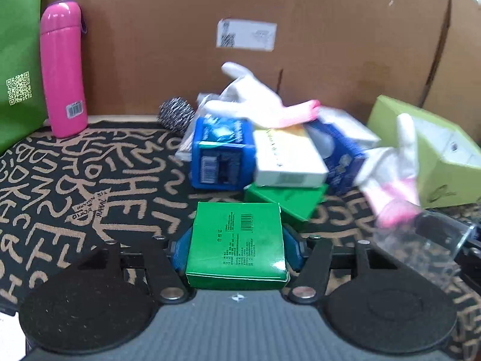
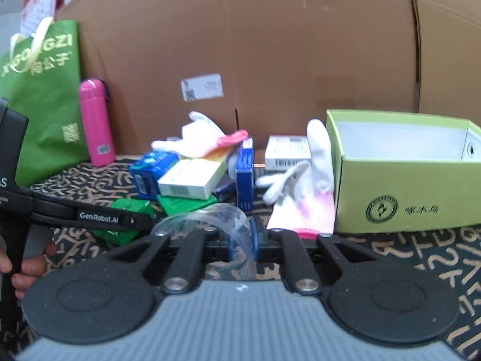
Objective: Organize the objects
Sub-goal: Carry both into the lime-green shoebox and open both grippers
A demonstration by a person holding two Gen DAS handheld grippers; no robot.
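My left gripper (image 1: 236, 251) is shut on a green box (image 1: 237, 240), its blue pads pressing both sides; in the right wrist view the same box (image 2: 126, 216) shows in that gripper at the left. My right gripper (image 2: 243, 242) is shut on the rim of a clear plastic cup (image 2: 207, 218), also in the left wrist view as the cup (image 1: 427, 243). A white glove with a pink cuff (image 2: 303, 198) stands upright right beside the jaws; I cannot tell whether its cuff is pinched too. Behind lies a pile: a blue box (image 1: 221, 153), a white box (image 1: 288, 159), another green box (image 1: 285, 201) and a second glove (image 1: 258, 102).
An open light-green box (image 2: 405, 180) stands at the right. A pink bottle (image 1: 61, 69) and a green bag (image 1: 15, 60) stand at the left against a cardboard wall (image 1: 330, 45). A steel scourer (image 1: 176, 115) sits behind the pile. A hand (image 2: 24, 267) holds the left gripper.
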